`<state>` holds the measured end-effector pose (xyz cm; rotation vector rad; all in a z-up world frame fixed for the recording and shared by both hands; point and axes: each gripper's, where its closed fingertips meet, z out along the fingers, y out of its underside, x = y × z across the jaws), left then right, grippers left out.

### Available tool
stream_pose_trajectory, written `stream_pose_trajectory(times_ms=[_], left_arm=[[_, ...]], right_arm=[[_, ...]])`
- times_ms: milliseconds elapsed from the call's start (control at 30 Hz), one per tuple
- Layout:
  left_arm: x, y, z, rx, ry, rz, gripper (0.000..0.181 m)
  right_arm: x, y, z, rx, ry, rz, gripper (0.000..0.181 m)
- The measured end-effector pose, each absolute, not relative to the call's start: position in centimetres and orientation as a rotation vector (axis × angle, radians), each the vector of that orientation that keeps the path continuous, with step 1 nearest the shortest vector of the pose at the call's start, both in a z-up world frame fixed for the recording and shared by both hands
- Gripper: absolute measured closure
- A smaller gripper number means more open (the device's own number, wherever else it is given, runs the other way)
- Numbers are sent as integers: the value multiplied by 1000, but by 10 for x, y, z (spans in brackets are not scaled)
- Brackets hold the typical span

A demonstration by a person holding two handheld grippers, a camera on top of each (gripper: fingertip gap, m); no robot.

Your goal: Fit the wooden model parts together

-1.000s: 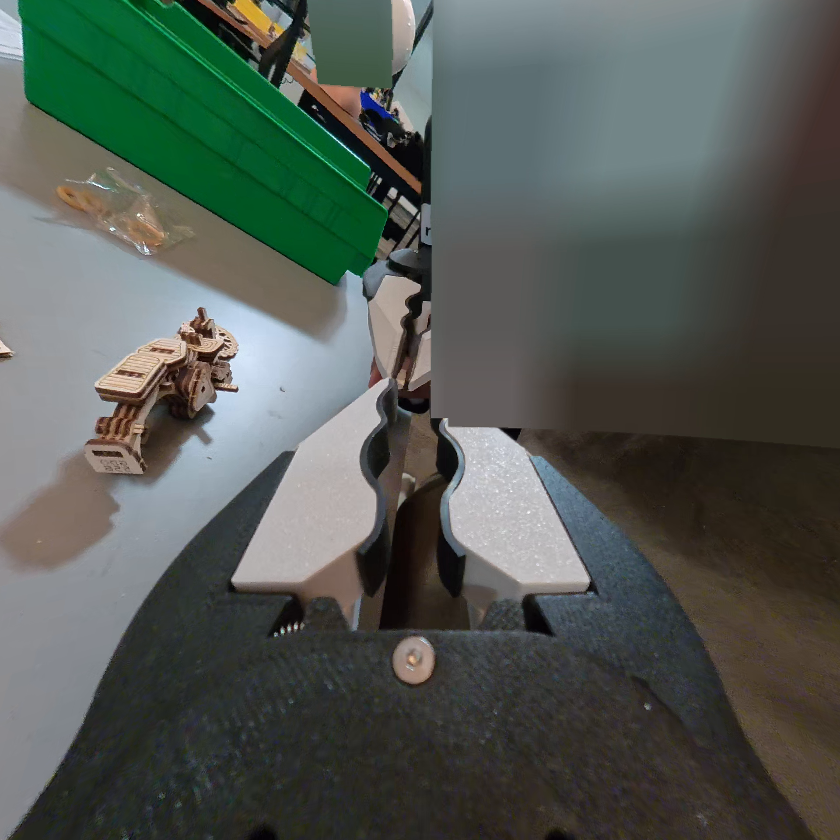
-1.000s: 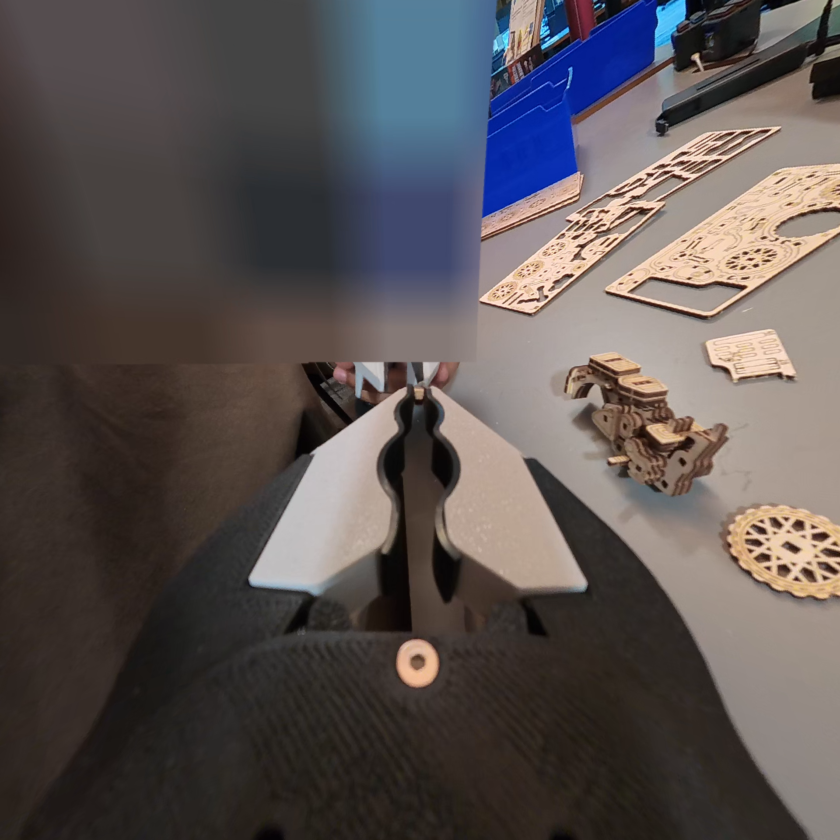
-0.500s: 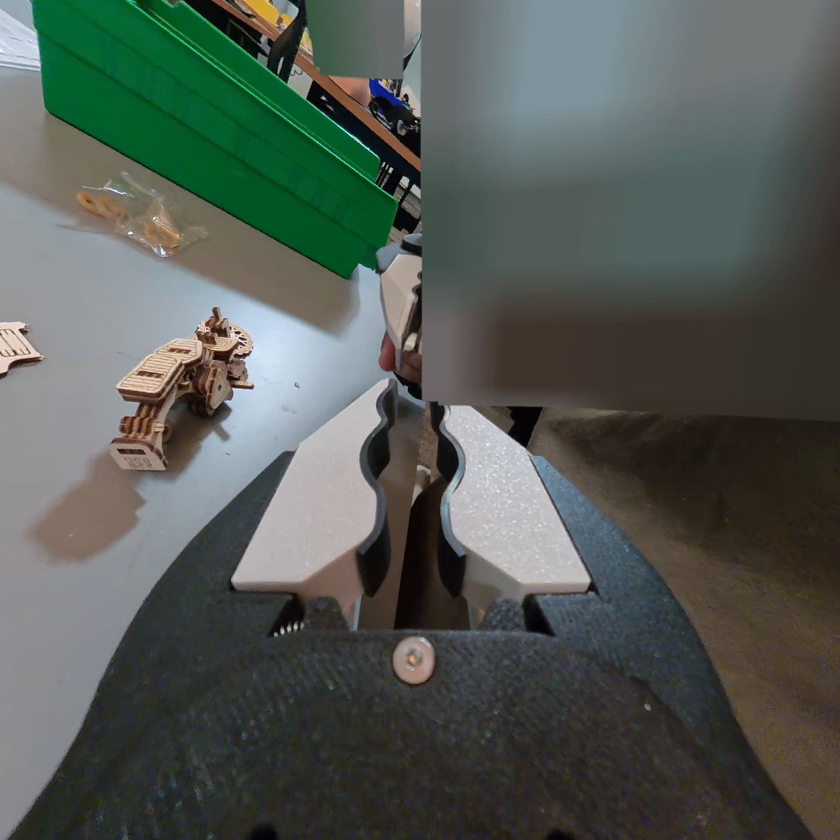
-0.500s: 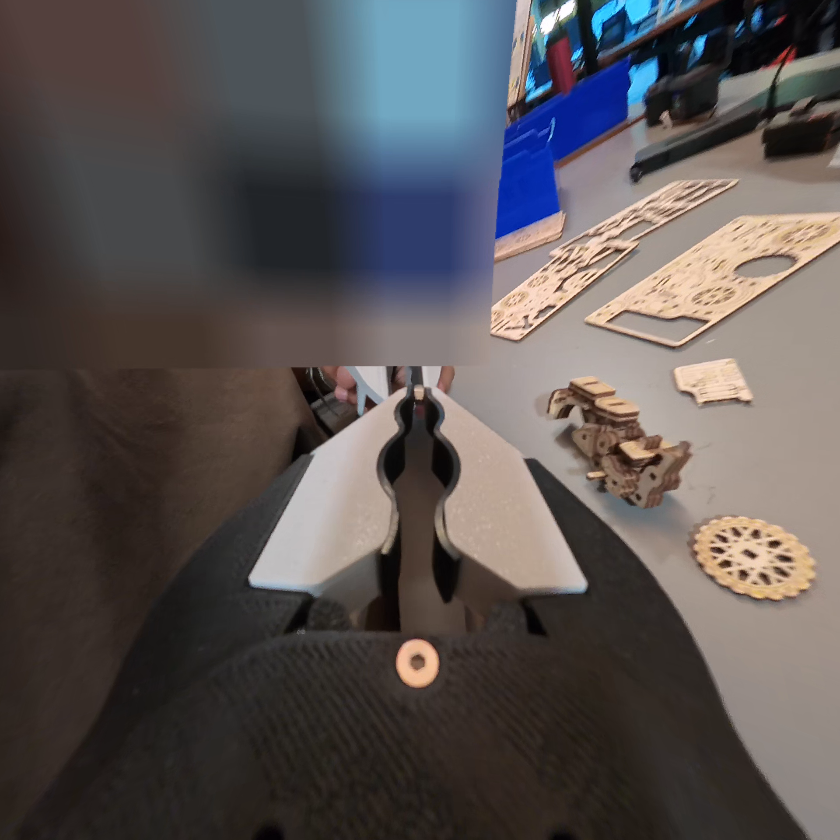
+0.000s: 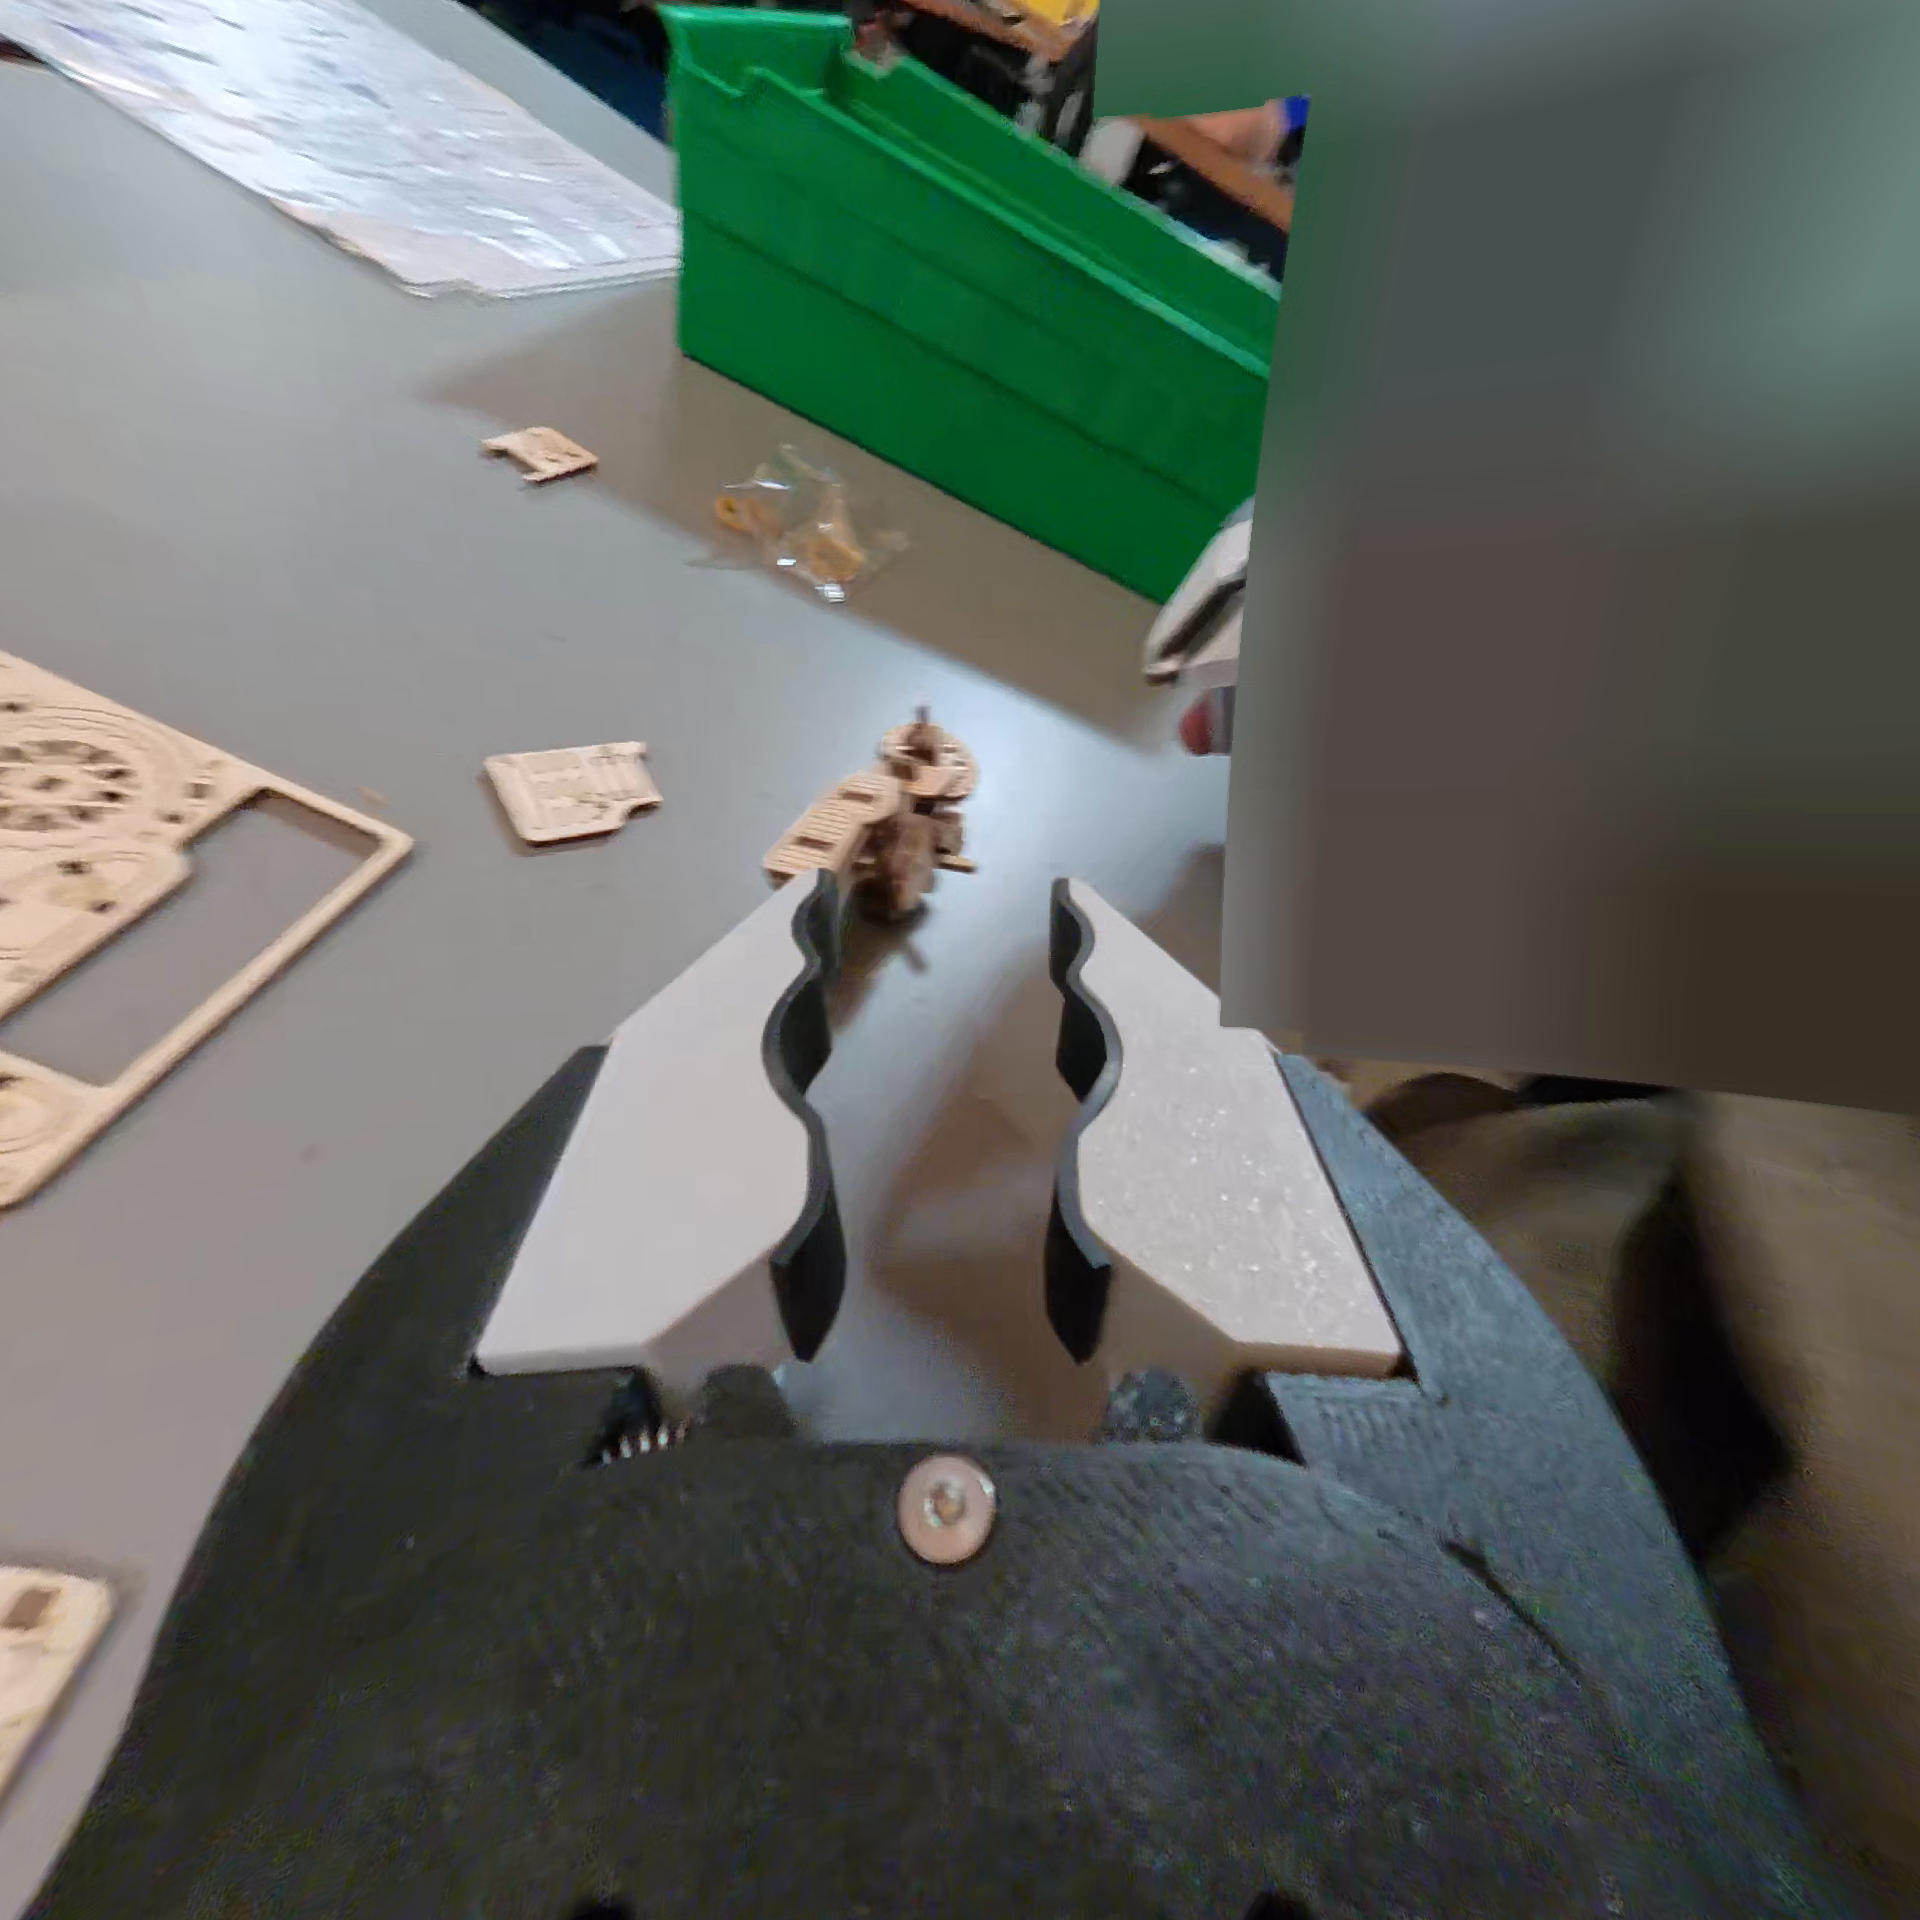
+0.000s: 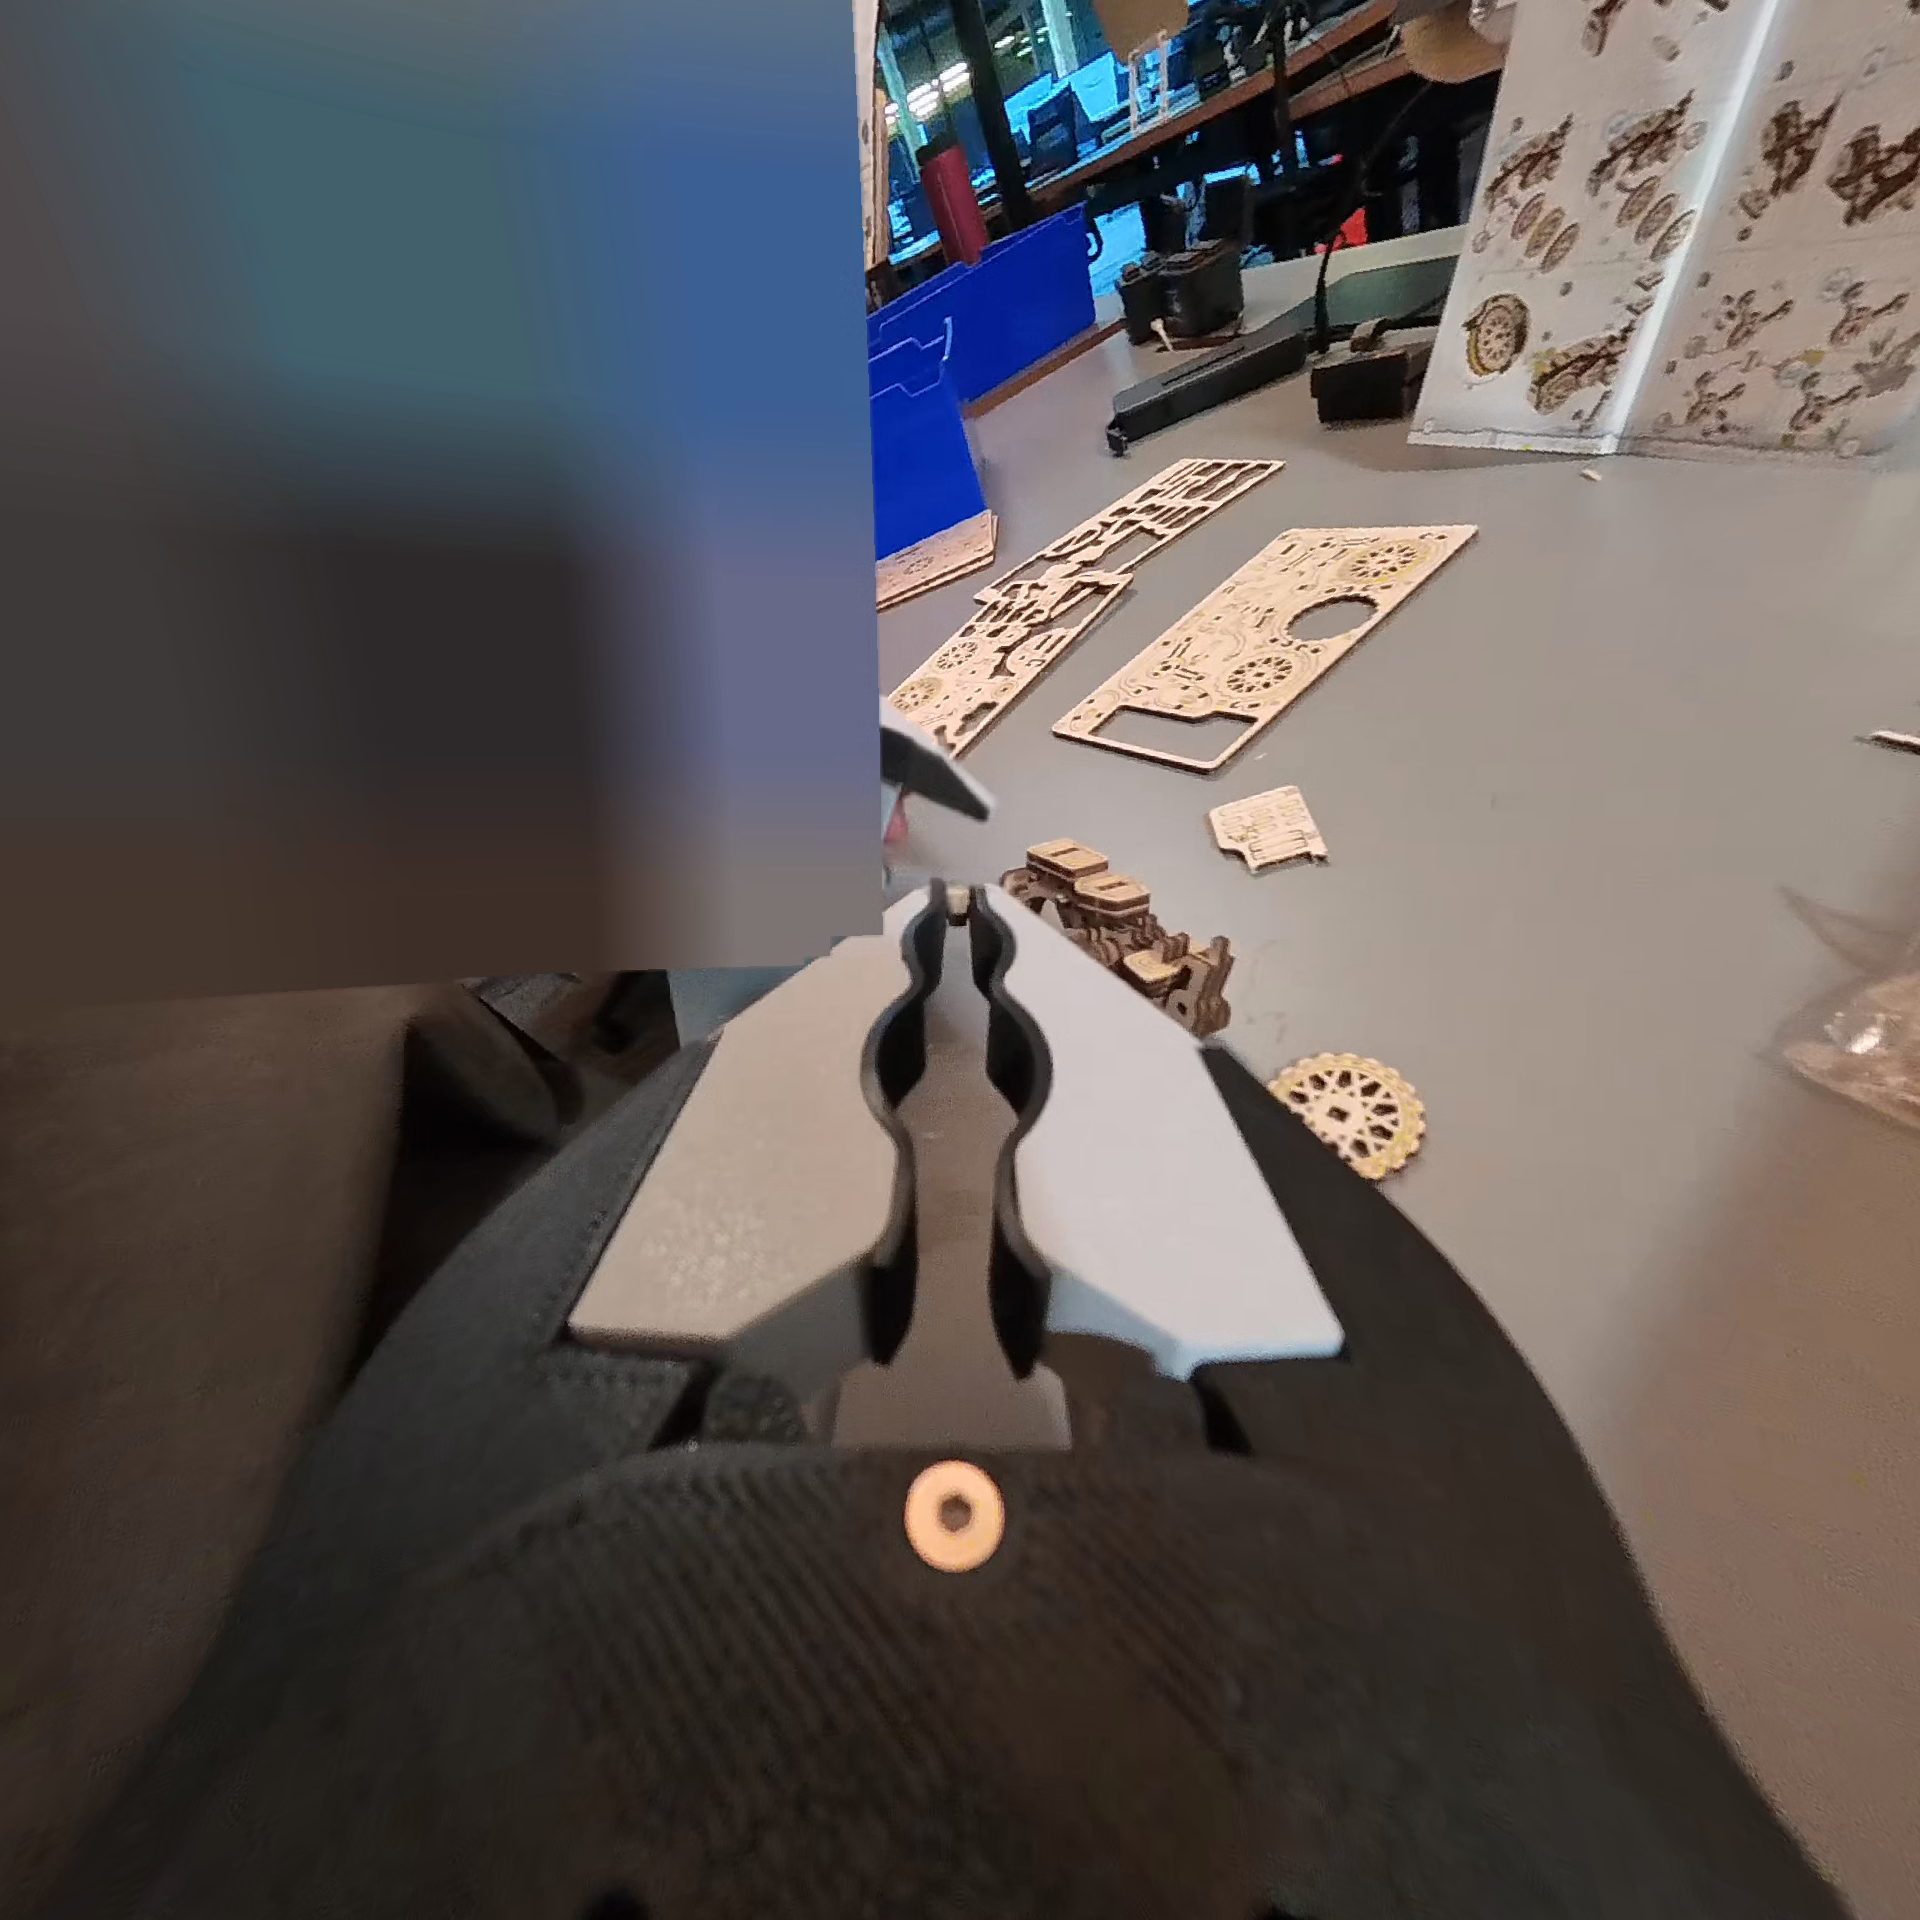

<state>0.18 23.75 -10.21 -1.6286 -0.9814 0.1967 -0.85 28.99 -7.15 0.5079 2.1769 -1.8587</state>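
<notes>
The partly built wooden model [image 5: 883, 821] lies on the grey table, just beyond my left gripper [image 5: 943, 891]. That gripper is open and empty, and its left fingertip [image 5: 824, 904] overlaps the model's near end. My right gripper [image 6: 959, 898] is shut on a small wooden part [image 6: 958, 902] pinched at its very tips. In the right wrist view the model [image 6: 1122, 930] sits just right of those tips. A loose wooden gear wheel [image 6: 1345, 1112] lies on the table right of the right gripper. The other gripper's tip shows in each view, next to a blurred patch.
A green bin [image 5: 966, 312] stands at the back with a plastic bag of parts [image 5: 805, 530] before it. Laser-cut wooden sheets [image 6: 1268, 644] and small offcuts [image 5: 571, 790] lie about. Blue bins [image 6: 935, 416], an upright instruction sheet [image 6: 1683, 208] and another bag [image 6: 1860, 1029] stand further off. The left gripper's tips are roughly 7 centimeters from the right gripper's.
My left gripper has opened and swung left, so it now faces the model on the table. My right gripper still pinches the small part and has turned toward the model.
</notes>
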Motion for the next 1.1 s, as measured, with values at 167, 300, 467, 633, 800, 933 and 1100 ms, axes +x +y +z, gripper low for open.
stream_pose_trajectory(times_ms=[167, 300, 467, 633, 800, 933, 1100], left_arm=[[-19, 225, -129, -1830, -1091, 296, 124], [-17, 231, -149, -1923, -1119, 149, 136], [-12, 237, -145, -1843, -1149, -2, 144], [5, 246, -148, -1849, -1164, -114, 147], [11, 249, -148, -1858, -1175, -175, 148], [-4, 241, -140, -1833, -1200, -96, 142], [-9, 246, -132, -1888, -1152, -63, 149]], right_arm=[[-10, 293, -70, 516, 2187, -1852, 179], [-4, 295, -66, 468, 2203, -1858, 179], [4, 294, -67, 400, 2271, -1846, 179], [7, 291, -80, 366, 2373, -1788, 179], [9, 288, -93, 361, 2431, -1726, 179], [9, 286, -98, 365, 2452, -1699, 178], [6, 288, -100, 389, 2450, -1693, 179]])
